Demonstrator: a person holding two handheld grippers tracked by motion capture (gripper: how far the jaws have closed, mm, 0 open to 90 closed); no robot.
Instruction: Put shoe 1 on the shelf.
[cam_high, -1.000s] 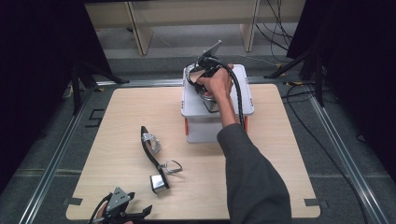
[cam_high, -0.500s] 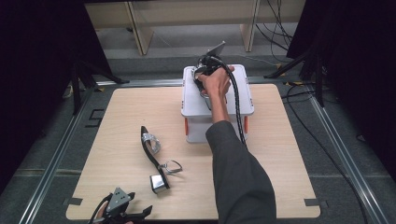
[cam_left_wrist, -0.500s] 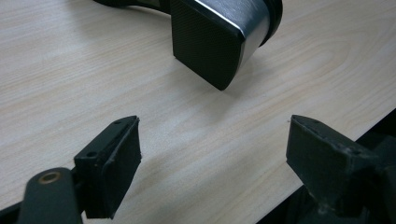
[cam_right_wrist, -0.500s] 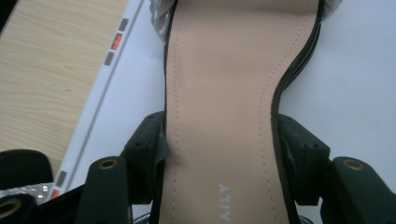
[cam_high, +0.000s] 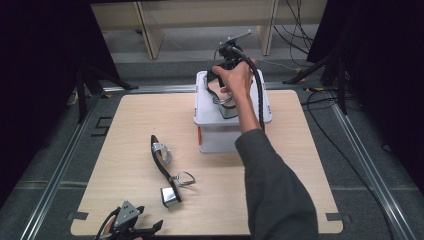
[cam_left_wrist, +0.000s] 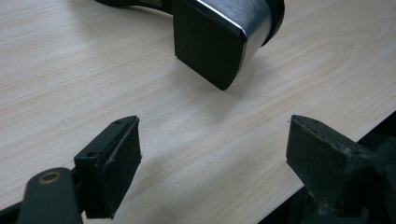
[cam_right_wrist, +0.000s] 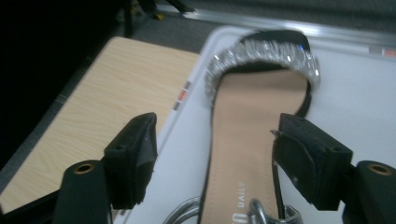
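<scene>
R tool (cam_right_wrist: 215, 154) spread wide, hovering over sandal (cam_right_wrist: 254, 140) lying flat on white box (cam_high: 210, 107) at far centre of desk (cam_high: 125, 125). L tool (cam_left_wrist: 210, 158) also spread, near edge, by 2nd sandal's heel (cam_left_wrist: 219, 42).

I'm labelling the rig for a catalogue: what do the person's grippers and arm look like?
Both grippers are black with two blocky jaws. The left gripper carries a grey three-cornered plate; the right gripper has one too, plus a thick black cable trailing along the arm. The arm wears a dark grey sleeve.
</scene>
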